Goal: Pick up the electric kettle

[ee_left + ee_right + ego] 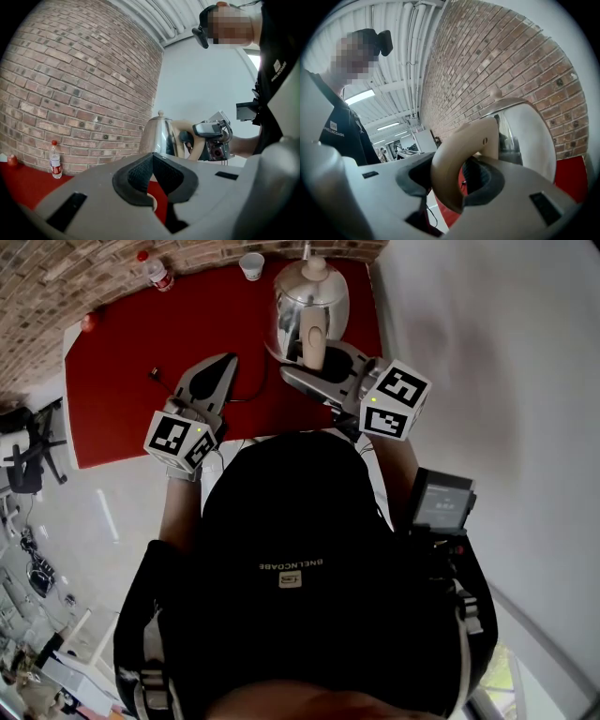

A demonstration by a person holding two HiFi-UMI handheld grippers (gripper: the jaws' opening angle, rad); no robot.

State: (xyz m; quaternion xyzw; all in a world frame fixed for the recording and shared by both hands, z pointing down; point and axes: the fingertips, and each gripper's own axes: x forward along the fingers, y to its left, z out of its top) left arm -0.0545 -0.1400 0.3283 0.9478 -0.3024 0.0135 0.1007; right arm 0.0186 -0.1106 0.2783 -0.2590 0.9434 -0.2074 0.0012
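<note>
The polished steel electric kettle stands at the far side of the red table, close to the brick wall. Its cream handle points toward me. My right gripper is shut on that handle; in the right gripper view the handle fills the gap between the black pads, and the kettle's body rises behind. My left gripper hovers over the table to the kettle's left, shut with nothing in it. From the left gripper I see the kettle and the right gripper at its handle.
A plastic bottle with a red cap and a paper cup stand by the brick wall behind the kettle. A small red object sits at the table's left corner. A black cable runs across the table. A white wall closes the right side.
</note>
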